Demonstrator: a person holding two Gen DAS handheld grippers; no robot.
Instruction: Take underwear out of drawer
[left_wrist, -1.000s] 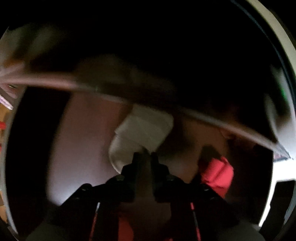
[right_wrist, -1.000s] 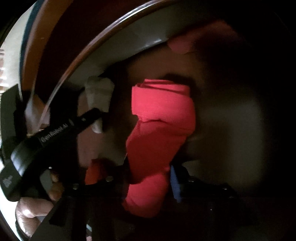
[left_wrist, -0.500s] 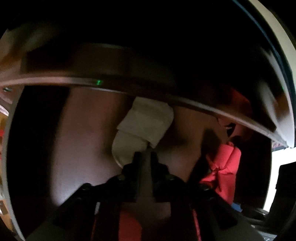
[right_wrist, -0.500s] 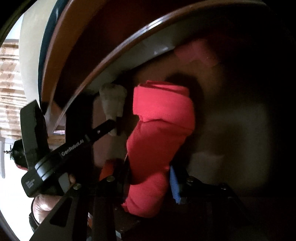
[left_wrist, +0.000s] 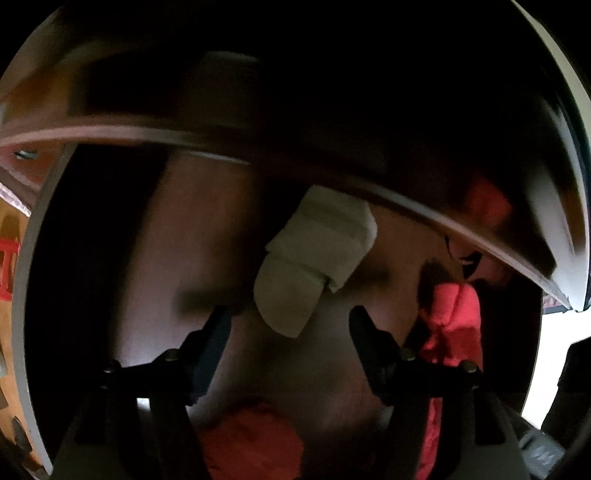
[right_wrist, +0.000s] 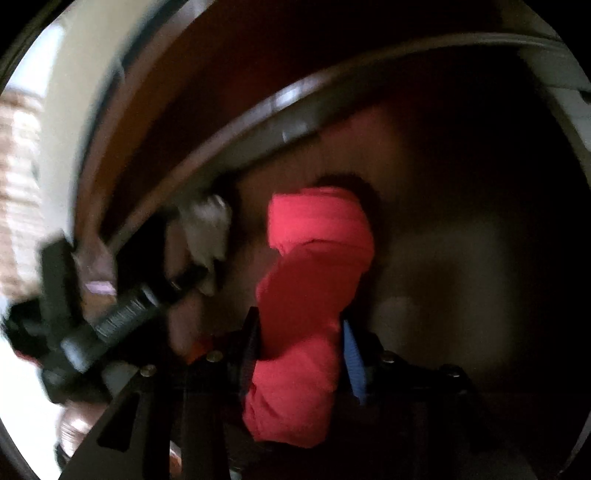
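A folded white underwear (left_wrist: 314, 254) lies on the brown drawer floor (left_wrist: 192, 251). My left gripper (left_wrist: 288, 325) is open, its fingers on either side of the white piece's near end, not touching it. My right gripper (right_wrist: 299, 339) is shut on a rolled red underwear (right_wrist: 314, 280) and holds it inside the drawer. The red roll also shows at the right in the left wrist view (left_wrist: 454, 321). The white piece (right_wrist: 207, 236) and the left gripper's body (right_wrist: 122, 321) show at the left of the right wrist view.
The drawer's pale front rim (left_wrist: 443, 221) curves across above both pieces. A dark cabinet front (right_wrist: 207, 110) sits above the drawer. Another red cloth (left_wrist: 251, 439) lies at the bottom of the left wrist view. The drawer interior is dim.
My left gripper was shut near the white underwear and has now opened wide. The right gripper still grips the red roll and has shifted slightly.
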